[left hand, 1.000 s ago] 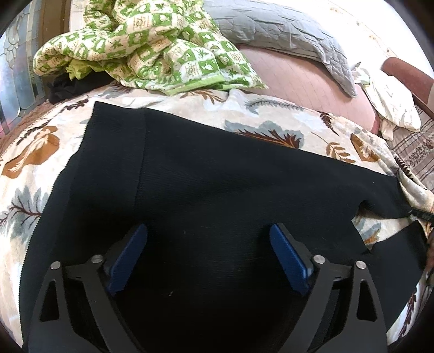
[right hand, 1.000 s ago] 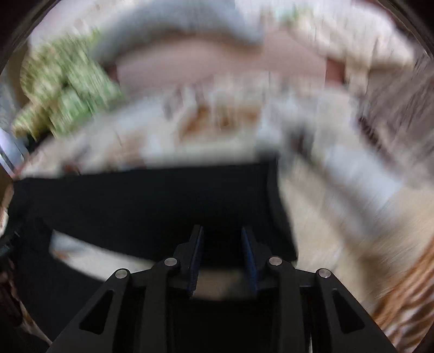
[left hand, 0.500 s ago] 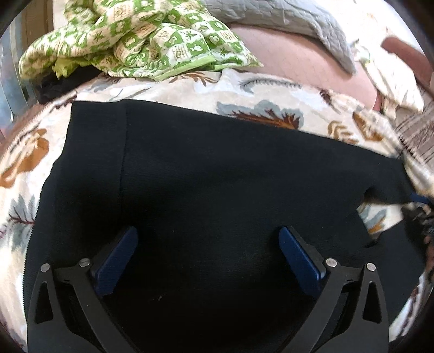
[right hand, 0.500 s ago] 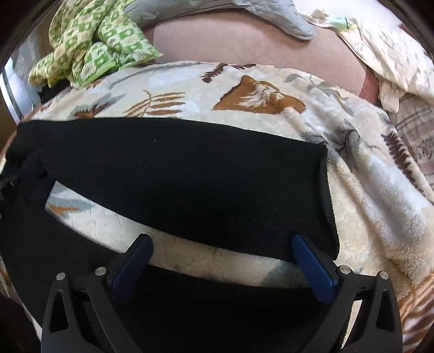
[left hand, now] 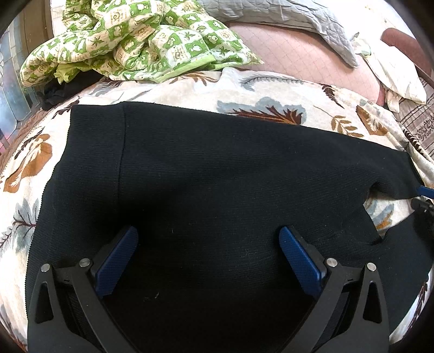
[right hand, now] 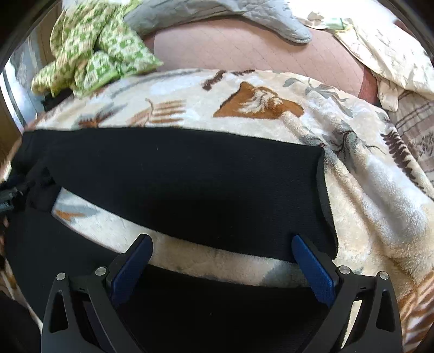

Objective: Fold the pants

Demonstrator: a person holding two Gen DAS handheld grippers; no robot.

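Observation:
Black pants (left hand: 217, 173) lie flat on a leaf-print blanket (left hand: 190, 89). The waistband end is at the left of the left wrist view; both legs run off to the right. My left gripper (left hand: 208, 236) hovers open over the seat area, nothing between its blue pads. In the right wrist view the far leg (right hand: 184, 184) lies across the middle, its hem at the right. The near leg (right hand: 217, 306) sits under my right gripper (right hand: 222, 244), which is open wide over the strip of blanket between the legs. A blue tip of the right gripper (left hand: 425, 191) shows at the left view's right edge.
A green checked cloth (left hand: 141, 40) is bunched at the back left. A grey quilted cover (left hand: 284, 19) and a pale pillow (left hand: 393, 70) lie behind on a pink mattress (left hand: 298, 54). The blanket (right hand: 379, 203) spreads to the right of the hem.
My right gripper went from nearly shut over the near leg to wide open, and its view settled from blur. The left gripper opened slightly wider. The pants lie as before.

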